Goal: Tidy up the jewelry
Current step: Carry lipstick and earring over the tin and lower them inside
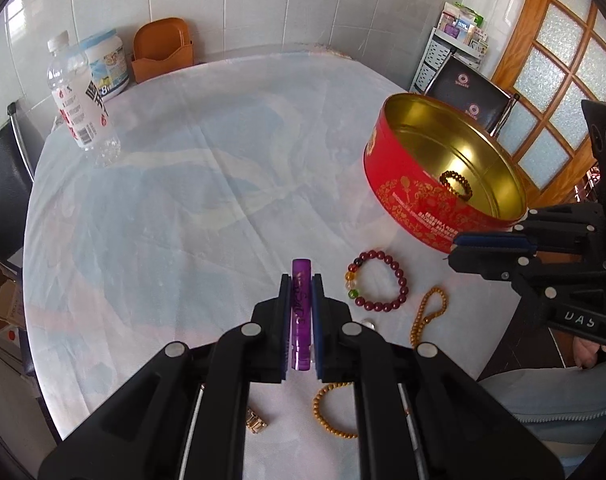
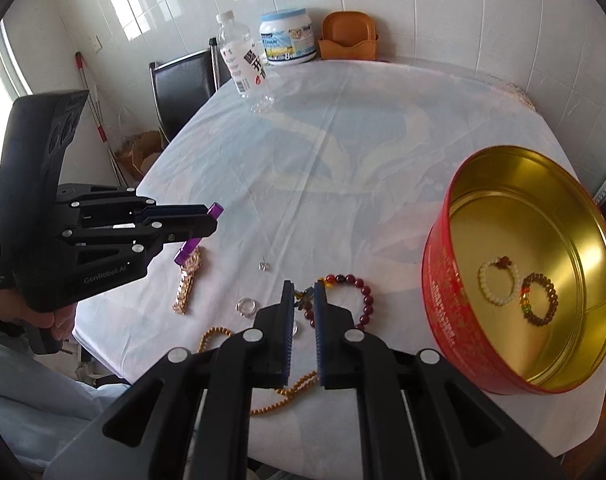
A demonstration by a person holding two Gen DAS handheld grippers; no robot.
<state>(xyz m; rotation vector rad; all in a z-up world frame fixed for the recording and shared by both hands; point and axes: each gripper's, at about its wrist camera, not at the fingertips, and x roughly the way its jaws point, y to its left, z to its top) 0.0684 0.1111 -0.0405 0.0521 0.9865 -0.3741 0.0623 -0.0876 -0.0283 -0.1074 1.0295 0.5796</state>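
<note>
My left gripper (image 1: pixel 301 282) is shut on a purple tube (image 1: pixel 301 312) and holds it above the table; it also shows in the right wrist view (image 2: pixel 211 222) with the tube (image 2: pixel 215 209) poking out. My right gripper (image 2: pixel 305 289) is shut on a small dark pendant piece (image 2: pixel 304 295) just above the dark red bead bracelet (image 2: pixel 359 292). That bracelet (image 1: pixel 377 280) lies on the cloth near the red tin (image 1: pixel 407 196). The tin (image 2: pixel 435 280) holds a white bracelet (image 2: pixel 499 280) and a brown bracelet (image 2: pixel 539 300).
On the white cloth lie an amber bead string (image 2: pixel 219 336), a gold watch band (image 2: pixel 187 280), a silver ring (image 2: pixel 246 306) and a small charm (image 2: pixel 263 266). A water bottle (image 2: pixel 243 64), a tub (image 2: pixel 289 38) and an orange holder (image 2: pixel 348 36) stand at the far edge.
</note>
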